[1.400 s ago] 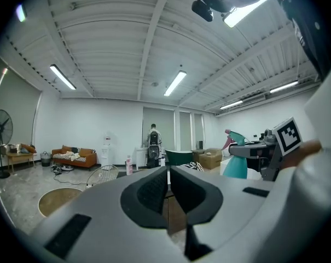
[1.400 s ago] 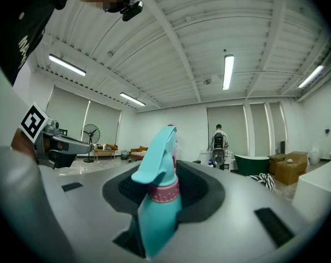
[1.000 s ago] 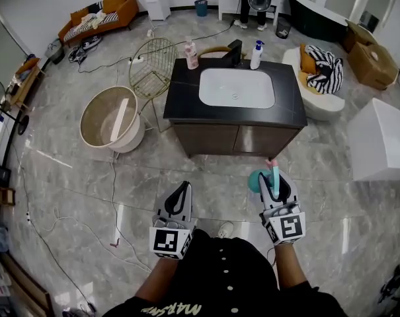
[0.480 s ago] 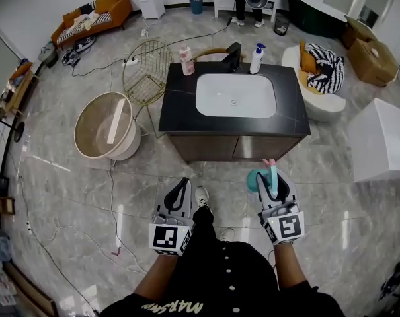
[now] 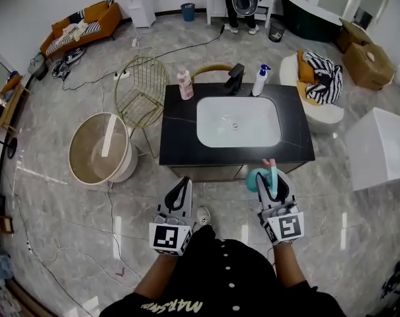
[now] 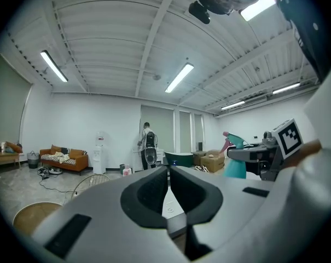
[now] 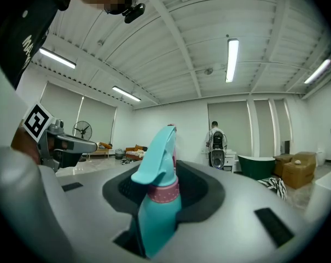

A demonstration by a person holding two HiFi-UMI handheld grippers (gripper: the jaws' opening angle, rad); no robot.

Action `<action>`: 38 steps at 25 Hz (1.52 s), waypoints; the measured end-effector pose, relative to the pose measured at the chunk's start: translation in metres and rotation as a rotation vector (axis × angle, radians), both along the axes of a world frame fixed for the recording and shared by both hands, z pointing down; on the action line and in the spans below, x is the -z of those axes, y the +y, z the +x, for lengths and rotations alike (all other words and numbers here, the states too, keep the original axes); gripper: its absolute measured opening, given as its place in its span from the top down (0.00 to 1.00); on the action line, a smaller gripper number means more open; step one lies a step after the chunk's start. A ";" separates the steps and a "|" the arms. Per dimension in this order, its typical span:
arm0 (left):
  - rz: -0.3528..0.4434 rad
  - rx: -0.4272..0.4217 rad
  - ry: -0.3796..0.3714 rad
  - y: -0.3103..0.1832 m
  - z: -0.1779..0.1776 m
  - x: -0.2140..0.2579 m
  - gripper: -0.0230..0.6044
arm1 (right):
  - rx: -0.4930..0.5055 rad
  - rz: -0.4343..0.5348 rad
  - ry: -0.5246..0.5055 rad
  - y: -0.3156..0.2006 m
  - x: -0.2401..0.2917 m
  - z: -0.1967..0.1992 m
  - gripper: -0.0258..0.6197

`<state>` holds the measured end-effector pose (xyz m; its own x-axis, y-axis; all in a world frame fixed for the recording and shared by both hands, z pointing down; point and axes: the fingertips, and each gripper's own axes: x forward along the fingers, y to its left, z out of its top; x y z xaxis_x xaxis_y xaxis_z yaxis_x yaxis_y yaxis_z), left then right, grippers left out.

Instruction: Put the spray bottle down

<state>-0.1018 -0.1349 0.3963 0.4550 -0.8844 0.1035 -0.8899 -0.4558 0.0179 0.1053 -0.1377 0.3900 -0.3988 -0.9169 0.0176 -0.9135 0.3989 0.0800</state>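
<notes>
The right claw [image 5: 274, 185] is clamped on a teal plastic spray bottle with a pink collar [image 7: 156, 210]. Its jaws grip the body just below the collar, and the bottle stands upright. In the head view the bottle is held in the air beside the front edge of the black stone surface [image 5: 180, 134] with the white basin [image 5: 238, 121]. The left claw [image 5: 184, 186] has its jaws drawn nearly together and holds nothing.

A black vanity surface [image 5: 180, 134] stands on a grey marble floor [image 5: 67, 203], with a white basin [image 5: 238, 121] set into its top. Along the back edge stand a pink bottle [image 5: 184, 83] at left, a black faucet [image 5: 235, 78] at centre and a white pump bottle [image 5: 259, 80] at right.
</notes>
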 end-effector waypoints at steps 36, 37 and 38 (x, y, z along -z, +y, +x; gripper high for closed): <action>-0.215 0.114 0.012 -0.104 -0.029 -0.063 0.93 | 0.395 -0.146 0.072 -0.226 -0.114 -0.160 0.76; -0.230 0.124 0.015 -0.101 -0.031 -0.068 0.93 | 0.412 -0.153 0.071 -0.231 -0.123 -0.168 0.76; -0.244 0.135 0.017 -0.098 -0.033 -0.072 0.93 | 0.429 -0.158 0.072 -0.236 -0.132 -0.177 0.76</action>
<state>-0.1346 -0.2329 0.4680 0.3384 -0.8870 0.3144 -0.9409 -0.3136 0.1279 -0.0712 -0.3734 0.5215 -0.7340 -0.6534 0.1852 -0.6578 0.7518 0.0450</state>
